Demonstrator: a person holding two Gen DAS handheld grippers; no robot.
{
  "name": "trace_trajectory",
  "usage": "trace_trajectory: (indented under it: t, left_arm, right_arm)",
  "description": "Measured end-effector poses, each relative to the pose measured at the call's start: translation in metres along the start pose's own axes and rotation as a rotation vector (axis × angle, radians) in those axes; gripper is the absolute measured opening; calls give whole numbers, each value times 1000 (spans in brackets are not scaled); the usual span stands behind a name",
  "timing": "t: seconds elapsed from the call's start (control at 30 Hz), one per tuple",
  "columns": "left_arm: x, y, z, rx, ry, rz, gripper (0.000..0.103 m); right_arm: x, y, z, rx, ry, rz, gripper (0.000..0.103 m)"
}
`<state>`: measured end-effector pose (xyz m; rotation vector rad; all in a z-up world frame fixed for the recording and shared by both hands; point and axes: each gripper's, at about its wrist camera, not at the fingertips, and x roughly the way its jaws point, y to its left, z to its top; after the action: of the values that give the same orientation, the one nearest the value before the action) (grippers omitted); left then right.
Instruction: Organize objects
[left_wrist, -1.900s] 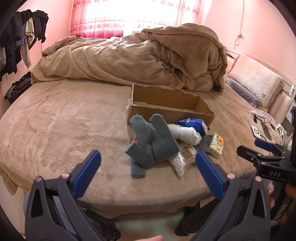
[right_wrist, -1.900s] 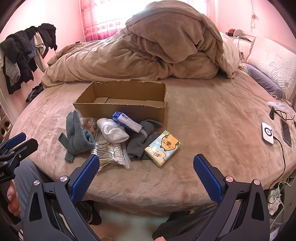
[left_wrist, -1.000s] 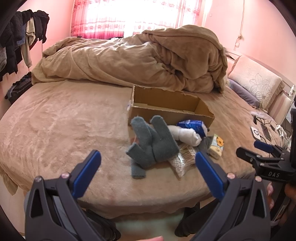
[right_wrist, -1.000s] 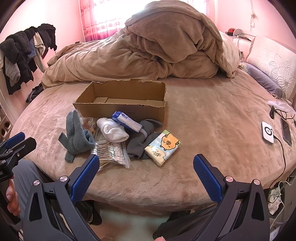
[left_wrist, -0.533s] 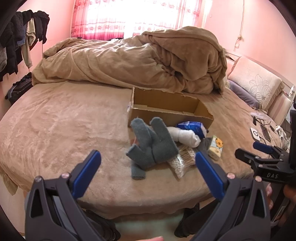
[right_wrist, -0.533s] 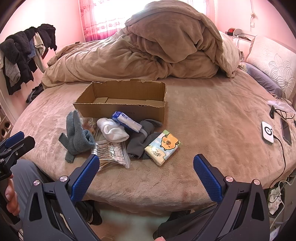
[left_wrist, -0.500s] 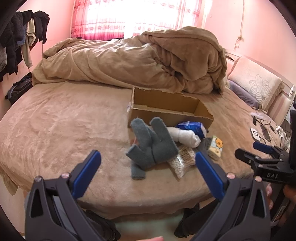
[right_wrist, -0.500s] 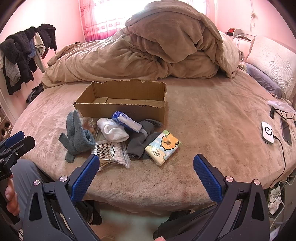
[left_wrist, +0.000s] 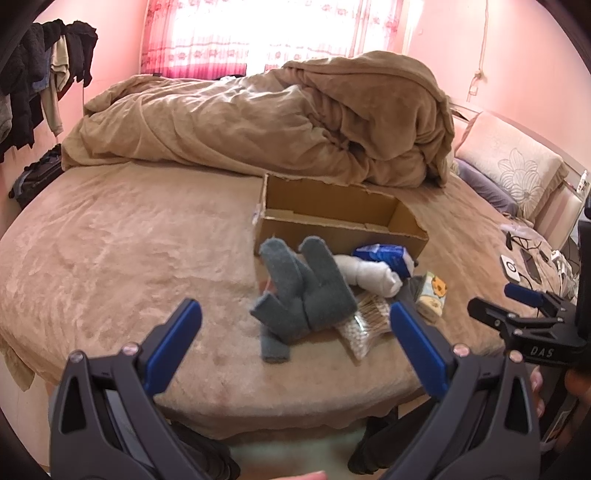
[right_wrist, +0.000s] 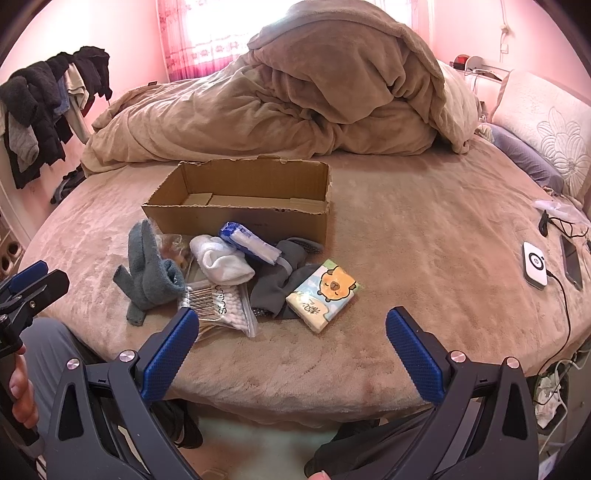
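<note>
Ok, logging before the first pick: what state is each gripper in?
Left gripper: open, holding nothing.
Right gripper: open, holding nothing.

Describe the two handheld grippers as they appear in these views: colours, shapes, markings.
Both the left gripper and right gripper are dark grey-black plastic frames with triangular cut-outs and silver round screw heads. Each ends in two long fingers faced with textured blue pads. Seen side-on from the left wrist camera, the right gripper bears white letters "DAS". No cables run along them.
</note>
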<state>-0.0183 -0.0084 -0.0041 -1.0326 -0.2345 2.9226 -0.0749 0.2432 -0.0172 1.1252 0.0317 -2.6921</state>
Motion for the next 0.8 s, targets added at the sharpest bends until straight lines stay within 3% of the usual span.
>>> trace_trajectory:
  t: [0.37,0.8]
  left_arm:
    - [24,-2,3,15,25,1,103]
    - [99,1,0,34,126,-33,102]
  right_arm:
    - [9,-2,5,-10,11,-7,103]
    - [57,-23,9,-2,73,-30,103]
